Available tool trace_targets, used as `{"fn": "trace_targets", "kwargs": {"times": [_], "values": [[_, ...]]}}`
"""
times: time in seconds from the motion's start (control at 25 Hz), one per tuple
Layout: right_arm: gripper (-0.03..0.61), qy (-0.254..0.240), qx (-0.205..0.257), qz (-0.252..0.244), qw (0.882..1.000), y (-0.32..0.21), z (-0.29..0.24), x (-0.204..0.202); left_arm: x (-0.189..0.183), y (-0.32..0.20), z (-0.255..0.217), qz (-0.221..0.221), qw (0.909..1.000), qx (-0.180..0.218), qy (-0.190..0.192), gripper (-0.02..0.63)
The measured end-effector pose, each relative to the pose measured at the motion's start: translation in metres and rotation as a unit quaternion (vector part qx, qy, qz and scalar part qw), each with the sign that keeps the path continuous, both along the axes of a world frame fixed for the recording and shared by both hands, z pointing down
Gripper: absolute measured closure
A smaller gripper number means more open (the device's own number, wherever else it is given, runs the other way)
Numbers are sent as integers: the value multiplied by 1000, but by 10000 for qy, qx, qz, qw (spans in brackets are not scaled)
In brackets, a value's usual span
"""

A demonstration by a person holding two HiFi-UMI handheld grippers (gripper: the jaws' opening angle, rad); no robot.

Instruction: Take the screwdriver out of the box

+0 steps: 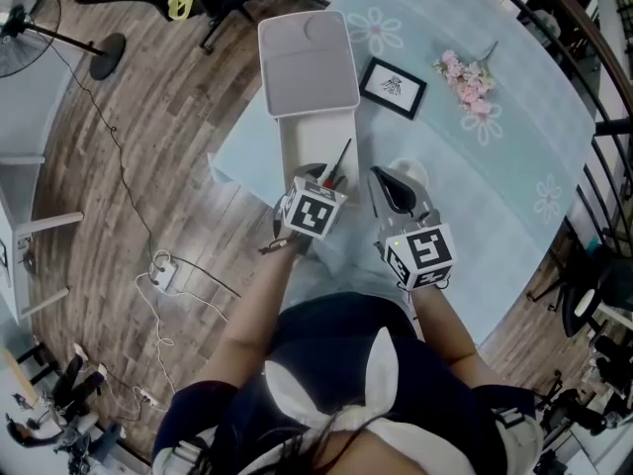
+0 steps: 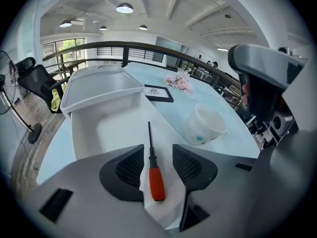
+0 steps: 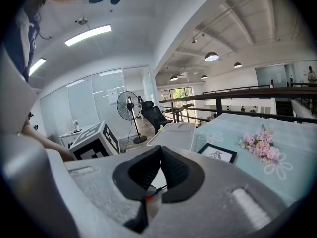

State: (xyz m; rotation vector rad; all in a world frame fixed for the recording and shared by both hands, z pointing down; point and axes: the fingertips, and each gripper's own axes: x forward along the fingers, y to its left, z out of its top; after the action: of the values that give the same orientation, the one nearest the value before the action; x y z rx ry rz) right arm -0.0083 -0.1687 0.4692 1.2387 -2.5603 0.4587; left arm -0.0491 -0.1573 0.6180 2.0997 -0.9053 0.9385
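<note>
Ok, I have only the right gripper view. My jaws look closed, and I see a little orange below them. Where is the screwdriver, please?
Observer: The screwdriver lies at the near end of the open white box. It is between the jaws of the left gripper, which stand apart and do not touch it.
Operator: Which way does it point?
Observer: The orange handle is toward the left gripper. The dark shaft points away, toward the box's raised lid.
Operator: What is under my gripper?
Observer: In the head view, the right gripper is above a white cup, which stands on the table beside the box.
</note>
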Motion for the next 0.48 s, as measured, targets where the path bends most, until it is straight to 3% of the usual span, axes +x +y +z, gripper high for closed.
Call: {"fn": "trace_targets", "kwargs": {"times": [0.48], "values": [[580, 22, -43, 92, 9999, -4, 7, 6, 1, 4, 42, 132, 9988, -315, -360, 439]]}}
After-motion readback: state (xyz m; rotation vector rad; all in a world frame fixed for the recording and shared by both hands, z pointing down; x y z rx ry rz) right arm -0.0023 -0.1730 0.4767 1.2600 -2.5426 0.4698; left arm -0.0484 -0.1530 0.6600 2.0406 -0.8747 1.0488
